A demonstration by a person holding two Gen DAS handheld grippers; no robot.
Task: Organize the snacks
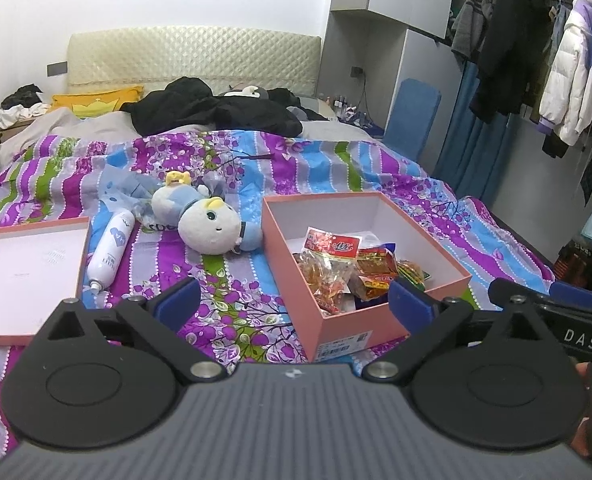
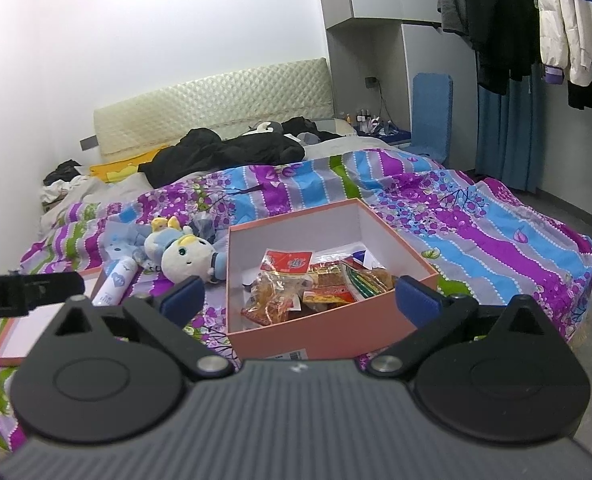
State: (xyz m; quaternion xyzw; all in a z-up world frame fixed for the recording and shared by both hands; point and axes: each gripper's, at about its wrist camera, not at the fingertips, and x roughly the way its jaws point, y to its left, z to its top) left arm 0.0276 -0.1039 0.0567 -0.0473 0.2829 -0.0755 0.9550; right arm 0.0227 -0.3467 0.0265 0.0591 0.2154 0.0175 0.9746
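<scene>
Floral bedspread (image 1: pixel 255 312); pink box (image 1: pixel 352 320) — crinkly red-orange snack packets (image 1: pixel 336 268) inside; both grippers spread, empty.

pink box (image 1: pixel 352 320): open, on bedspread | snack packets (image 1: pixel 336 268): piled inside, red-orange wrappers

Black hand-held grippers, blue-padded fingers.
Left hand-held gripper (image 1: pixel 291 300) and right hand-held gripper (image 2: pixel 300 298): ribbed grey housing, black teardrop link plates, silver pivot screws, blue pads (image 1: pixel 177 300); white "DAS" lettering, bare skin at frame edge.
</scene>
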